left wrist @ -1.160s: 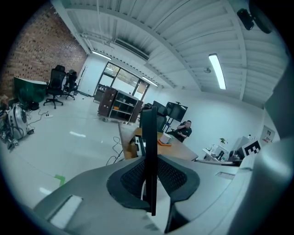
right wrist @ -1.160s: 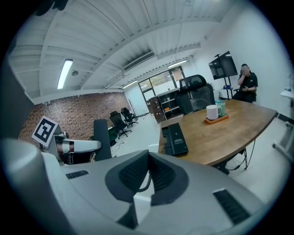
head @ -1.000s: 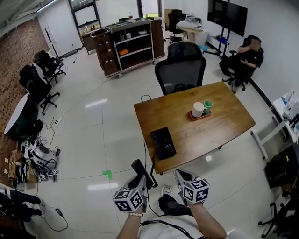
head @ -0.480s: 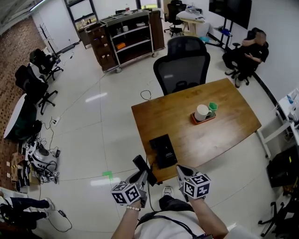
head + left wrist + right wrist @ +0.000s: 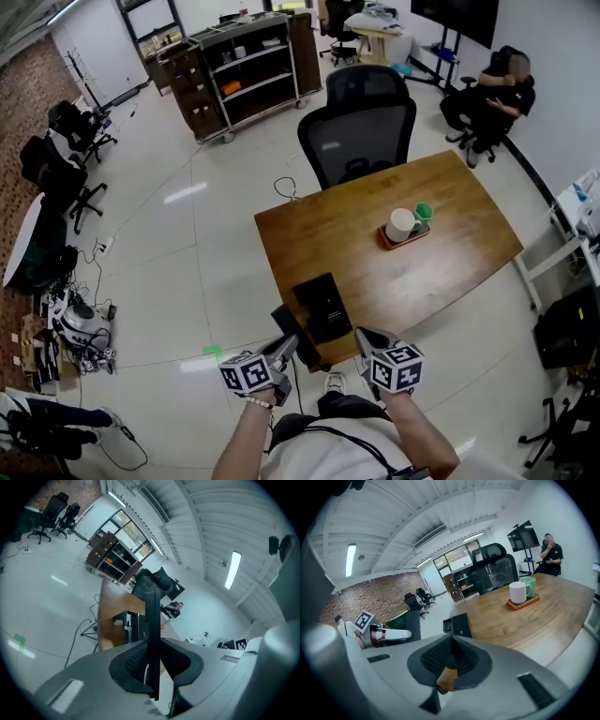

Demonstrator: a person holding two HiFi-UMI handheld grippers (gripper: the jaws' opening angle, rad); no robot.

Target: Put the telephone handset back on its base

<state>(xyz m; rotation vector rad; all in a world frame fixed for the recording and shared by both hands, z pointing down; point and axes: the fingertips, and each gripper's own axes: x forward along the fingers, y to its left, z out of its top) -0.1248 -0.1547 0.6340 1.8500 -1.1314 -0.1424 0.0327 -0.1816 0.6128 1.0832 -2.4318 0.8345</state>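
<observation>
1. The left gripper (image 5: 281, 354) is pinching the handset (image 5: 291, 330). Its jaws are clamping the handset's flat faces, so it is showing edge-on in the left gripper view. The handset is hanging in the air at the near left corner of the surface (image 5: 450, 220), partly out past the edge.
2. The right gripper (image 5: 368, 342) is waiting at 3 o'clock from the left one, just off the near edge. Its jaws are pressed together on nothing.
3. The base (image 5: 322, 307) is lying at 1 o'clock from the left gripper, just beside the handset's far end. The left gripper is the nearer one and is already carrying the load, so the move is looking short: forward, slightly right, then down.
4. The handset's long axis is running roughly 5 to 11 o'clock, and the base seems to be lying much the same way, so little turning is likely needed.
5. The base is sitting close to the near edge and the left corner, so a push toward 7 o'clock is risking sliding it off.
6. Bare wood is stretching from the base toward 12 and 2 o'clock.
7. The tray (image 5: 386, 240) with a mug (image 5: 401, 223) and a cup (image 5: 422, 212) is standing well apart at 1 o'clock.
8. A chair (image 5: 361, 131) is standing beyond the far edge.
</observation>
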